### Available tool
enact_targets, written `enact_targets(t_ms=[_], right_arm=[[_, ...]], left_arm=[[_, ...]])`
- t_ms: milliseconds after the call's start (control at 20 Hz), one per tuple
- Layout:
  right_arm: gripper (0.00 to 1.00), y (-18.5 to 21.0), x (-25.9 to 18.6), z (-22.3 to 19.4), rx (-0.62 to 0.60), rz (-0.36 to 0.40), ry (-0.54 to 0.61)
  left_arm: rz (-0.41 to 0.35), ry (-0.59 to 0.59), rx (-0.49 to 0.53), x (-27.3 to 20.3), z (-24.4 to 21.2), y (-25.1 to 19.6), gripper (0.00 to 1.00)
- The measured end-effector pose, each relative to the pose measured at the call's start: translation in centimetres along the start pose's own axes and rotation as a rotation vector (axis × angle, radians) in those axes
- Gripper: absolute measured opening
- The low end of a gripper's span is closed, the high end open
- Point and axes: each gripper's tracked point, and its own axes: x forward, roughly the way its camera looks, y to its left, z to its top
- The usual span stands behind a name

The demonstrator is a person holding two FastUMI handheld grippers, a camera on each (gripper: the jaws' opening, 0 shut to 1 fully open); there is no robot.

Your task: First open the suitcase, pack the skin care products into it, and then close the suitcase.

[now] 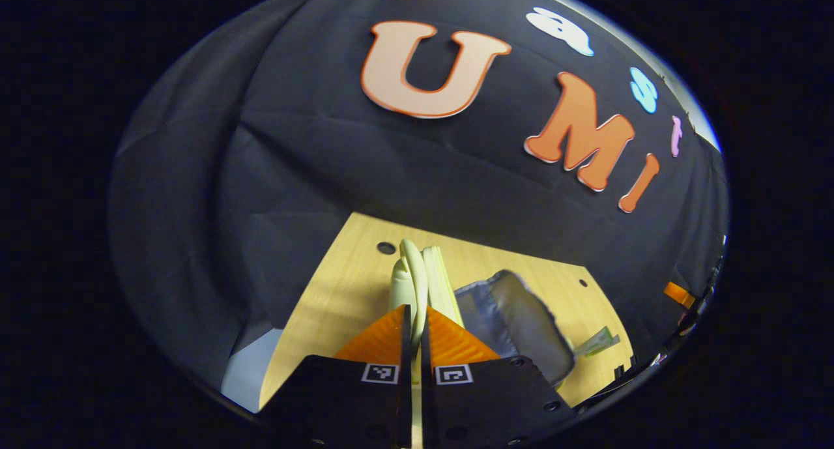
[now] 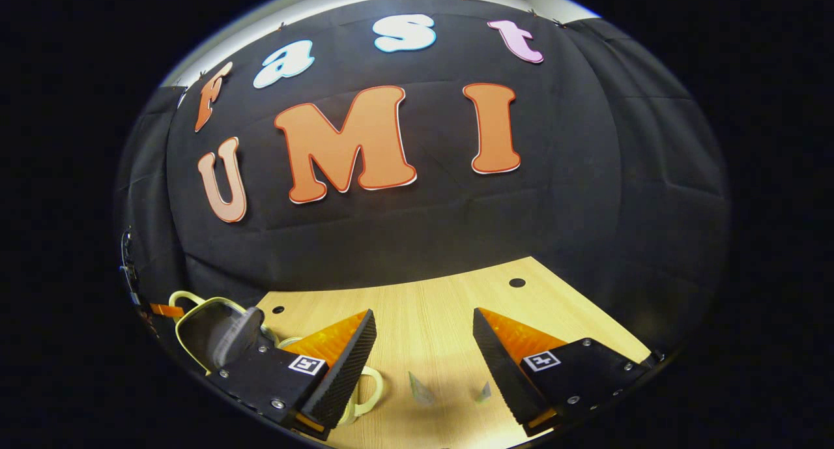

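right now we hold our left gripper almost fully closed, its two fingers pinching the thin pale cream edge of the small pale cream suitcase. in the left gripper view that edge stands up between the fingers, and the grey fabric lining of the case spreads out to the right of them, so the case looks open. it sits on the light wooden table, which has small round dark holes in it. near the right side of the case lies a small pale green packet, which may be one of the skin care products, but it is too small for us to be sure.

our right gripper hangs over the table with its fingers spread wide apart and nothing between them. in the right gripper view two small pale green packets lie on the bare wood just below the gap between the fingers. the suitcase shows at the far left here, with its cream rim, a looped cream handle and its grey inside. part of it is hidden behind the left finger.
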Motion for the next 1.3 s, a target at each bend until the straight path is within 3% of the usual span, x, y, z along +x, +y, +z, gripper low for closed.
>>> enact_targets(t_ms=[250, 600, 750, 850, 950, 1000, 1150, 1300], right_arm=[[0.95, 1.9, -0.2, -0.6, -0.014, -0.031, 0.017], [0.95, 2.5, -0.8, -0.7, -0.029, -0.054, 0.02], [0.95, 2.4, -0.9, -0.9, -0.035, -0.06, 0.02], [0.95, 2.2, -1.0, -1.1, -0.036, -0.061, 0.02], [0.95, 1.8, -1.2, -1.1, -0.043, -0.064, 0.017], [0.95, 1.6, -1.3, -1.0, -0.047, -0.066, 0.012], [0.95, 0.8, -1.4, -0.7, -0.057, -0.066, -0.004], [0.95, -0.2, -1.4, -0.5, -0.076, -0.061, -0.024]], left_arm=[[0.091, 0.072, -0.07, 3.3, -5.5, 8.1, 0.05], [0.184, 0.189, -0.048, 5.8, -11.4, 12.7, 0.06], [0.28, 0.233, -0.017, 5.7, -12.7, 14.9, 0.19], [0.283, 0.196, -0.05, 5.1, -12.0, 14.8, 0.19], [0.296, 0.128, -0.021, 7.4, -9.9, 14.6, 0.7], [0.32, 0.095, 0.019, 4.2, -9.0, 13.4, 0.96], [0.334, -0.006, 0.121, 2.2, -4.3, 9.2, 0.98], [0.27, -0.118, 0.177, 0.6, -0.1, 2.1, 0.97]])
